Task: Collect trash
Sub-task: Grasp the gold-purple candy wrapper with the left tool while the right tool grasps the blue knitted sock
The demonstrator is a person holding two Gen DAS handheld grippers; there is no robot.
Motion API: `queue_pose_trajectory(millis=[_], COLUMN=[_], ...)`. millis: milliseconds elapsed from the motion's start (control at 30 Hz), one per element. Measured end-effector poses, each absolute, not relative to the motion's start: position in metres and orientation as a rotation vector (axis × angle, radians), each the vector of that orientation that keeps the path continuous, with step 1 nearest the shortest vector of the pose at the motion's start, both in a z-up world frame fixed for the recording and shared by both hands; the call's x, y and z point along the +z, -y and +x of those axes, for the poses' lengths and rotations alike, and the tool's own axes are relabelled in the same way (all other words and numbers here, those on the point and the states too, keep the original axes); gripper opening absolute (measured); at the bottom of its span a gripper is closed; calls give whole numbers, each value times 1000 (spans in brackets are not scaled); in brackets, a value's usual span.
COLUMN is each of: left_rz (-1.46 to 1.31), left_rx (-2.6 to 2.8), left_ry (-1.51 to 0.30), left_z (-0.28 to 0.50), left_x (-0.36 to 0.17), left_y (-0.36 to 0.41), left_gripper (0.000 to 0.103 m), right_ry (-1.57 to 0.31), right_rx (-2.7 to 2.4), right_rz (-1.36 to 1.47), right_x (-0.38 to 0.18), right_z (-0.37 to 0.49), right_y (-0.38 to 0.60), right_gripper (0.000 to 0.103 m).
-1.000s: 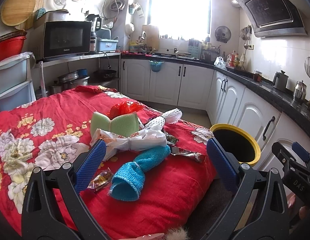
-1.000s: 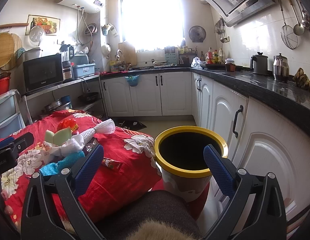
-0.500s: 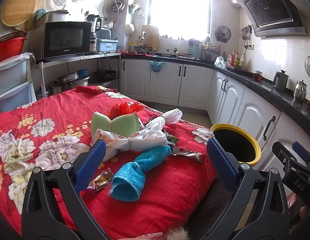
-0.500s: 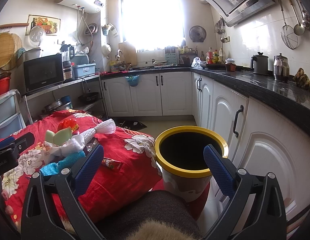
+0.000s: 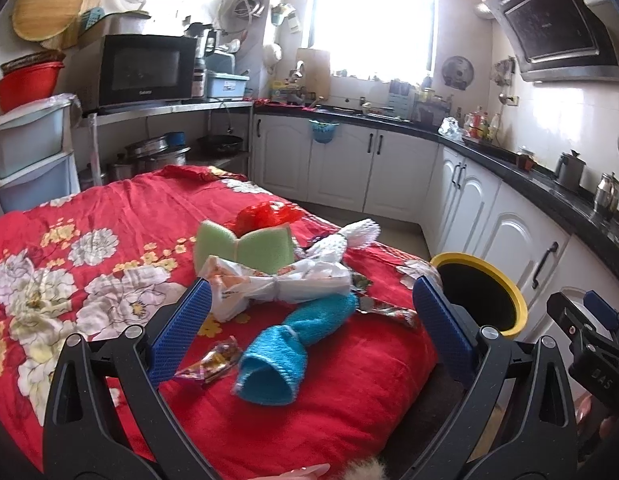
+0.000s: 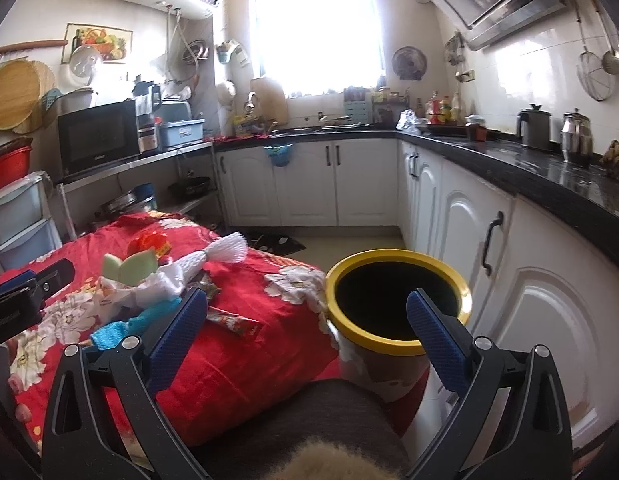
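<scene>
- Your left claw (image 5: 309, 322): black plastic arms, blue textured pads (image 5: 180, 330), silver screws at the pivots.
- Your right claw (image 6: 307, 330): same build; its black body reads "DAS" in the left view.
- You're wearing dark grey fabric with pale fur trim (image 6: 329, 460).

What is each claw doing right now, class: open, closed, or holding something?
Left claw: open, holding nothing, above the trash on the red cloth.
Right claw: open, holding nothing, near the yellow-rimmed bin.

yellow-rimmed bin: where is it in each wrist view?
Left wrist: yellow-rimmed bin at right, past the red cloth's edge, beside the right finger.
Right wrist: bin centre, between the open jaws.
Shared landmark: white foam net on the cloth.
</scene>
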State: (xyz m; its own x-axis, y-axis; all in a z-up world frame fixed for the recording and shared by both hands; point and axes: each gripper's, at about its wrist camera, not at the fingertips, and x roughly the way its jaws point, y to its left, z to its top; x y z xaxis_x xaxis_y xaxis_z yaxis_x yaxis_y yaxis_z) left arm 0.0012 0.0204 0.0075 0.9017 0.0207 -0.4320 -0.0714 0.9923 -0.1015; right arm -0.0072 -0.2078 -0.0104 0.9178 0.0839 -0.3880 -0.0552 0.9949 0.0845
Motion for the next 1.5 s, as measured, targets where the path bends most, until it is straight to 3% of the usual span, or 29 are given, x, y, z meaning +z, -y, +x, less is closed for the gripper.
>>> queue_pose_trajectory(millis=[600,1033,1233,1500], left_rz=[-209,-260,-255,-194], left_rx=[183,48,-59,-171], left_ry=[-528,-704,-797,-906], left_z=[8,24,35,50], left_x=[-7,-49,-69,-91], left_y=[-113,-156,-152,-137], left_gripper=[92,92,82,66], right_ry=[-523,-774,-923,-1070], right_rx=[373,416,409,479], right_rz=[37,58,166,306], right_x=[-5,-48,-81,-110], right_z=[54,107,134,155], right_y=[118,65,60,60], right_gripper=[97,97,96,58])
